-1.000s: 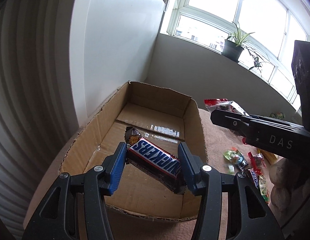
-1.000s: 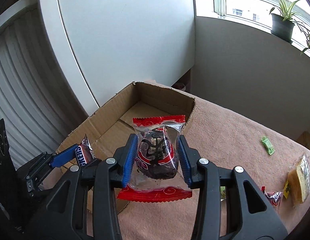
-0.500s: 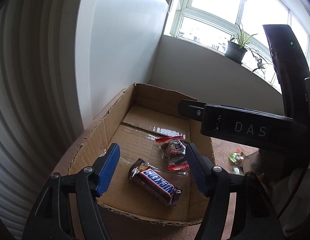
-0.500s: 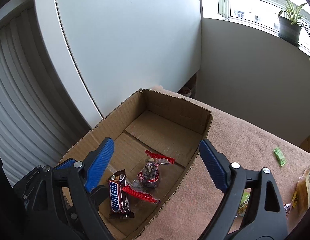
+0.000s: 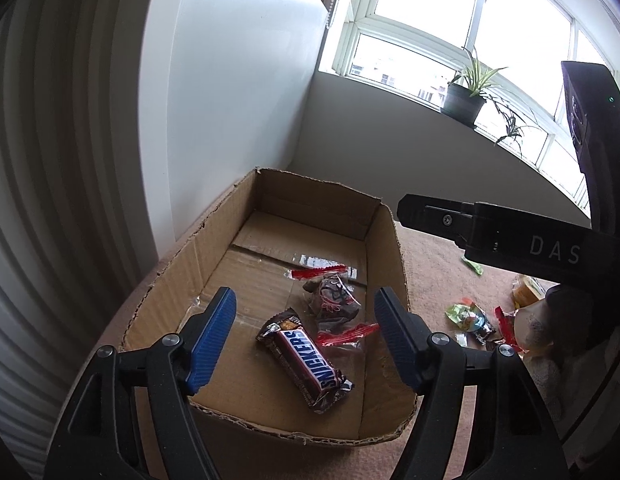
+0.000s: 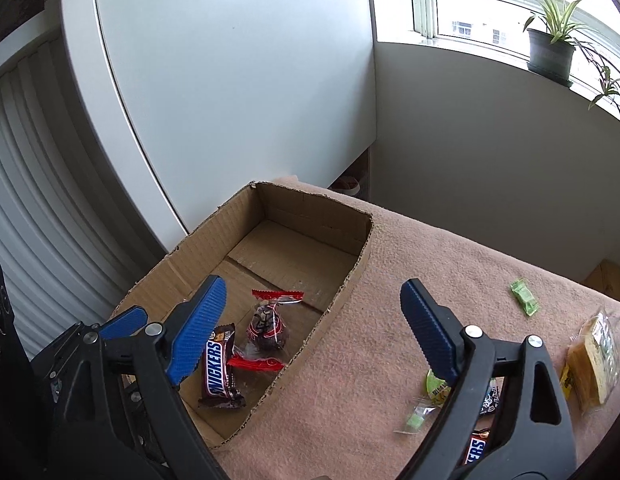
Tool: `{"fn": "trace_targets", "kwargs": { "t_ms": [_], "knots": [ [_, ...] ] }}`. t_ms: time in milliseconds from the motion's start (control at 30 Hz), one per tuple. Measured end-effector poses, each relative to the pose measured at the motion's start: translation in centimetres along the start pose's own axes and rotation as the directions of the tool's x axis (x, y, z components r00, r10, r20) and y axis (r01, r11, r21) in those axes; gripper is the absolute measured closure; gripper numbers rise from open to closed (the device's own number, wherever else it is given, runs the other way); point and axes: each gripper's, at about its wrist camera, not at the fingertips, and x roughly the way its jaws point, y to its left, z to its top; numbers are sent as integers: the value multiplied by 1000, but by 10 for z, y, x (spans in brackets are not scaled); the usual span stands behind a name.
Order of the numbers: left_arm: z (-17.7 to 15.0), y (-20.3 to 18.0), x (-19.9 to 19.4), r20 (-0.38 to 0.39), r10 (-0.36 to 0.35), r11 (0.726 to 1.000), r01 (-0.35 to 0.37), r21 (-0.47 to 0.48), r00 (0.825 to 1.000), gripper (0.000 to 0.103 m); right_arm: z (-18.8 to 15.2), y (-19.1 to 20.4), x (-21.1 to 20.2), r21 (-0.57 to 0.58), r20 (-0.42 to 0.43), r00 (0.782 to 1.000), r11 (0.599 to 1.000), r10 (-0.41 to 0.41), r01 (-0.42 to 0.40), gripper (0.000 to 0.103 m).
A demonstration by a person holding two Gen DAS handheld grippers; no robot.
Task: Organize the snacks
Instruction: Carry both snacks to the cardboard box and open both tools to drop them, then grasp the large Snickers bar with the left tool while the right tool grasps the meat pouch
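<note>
An open cardboard box [image 5: 394, 256] [image 6: 358, 264] stands on a table with a pink-brown cloth. A Snickers bar [image 5: 308, 362] [image 6: 218, 364] lies on its floor. A clear red-edged packet with a dark cake [image 5: 334, 300] [image 6: 268, 326] lies beside the bar. My left gripper [image 5: 306, 336] is open and empty above the box's near end. My right gripper [image 6: 312, 328] is open and empty above the box's right wall. The right gripper's body [image 5: 510, 236] crosses the left wrist view.
Loose snacks lie on the cloth right of the box: a green packet [image 6: 524, 296], a yellow cake packet [image 6: 594, 360], another Snickers bar [image 6: 476, 450], and small wrapped sweets [image 5: 470, 320]. A white cabinet and wall stand behind the box. A potted plant [image 6: 550, 48] sits on the sill.
Both grippers opened and dropped their loads: the Snickers bar and the cake packet now lie in the box. Both grippers have drawn back and up.
</note>
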Motion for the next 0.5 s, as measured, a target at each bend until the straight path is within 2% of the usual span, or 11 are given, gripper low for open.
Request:
{"fn": "trace_targets", "kwargs": {
  "t_ms": [233, 500],
  "knots": [
    [-2, -24, -2, 3, -32, 999, 32, 29, 999, 31, -34, -59, -42, 69, -9, 996, 994, -85, 85, 12],
    [-11, -64, 4, -30, -86, 993, 88, 74, 996, 31, -95, -123, -69, 159, -86, 981, 970, -174, 186, 12]
  ]
}}
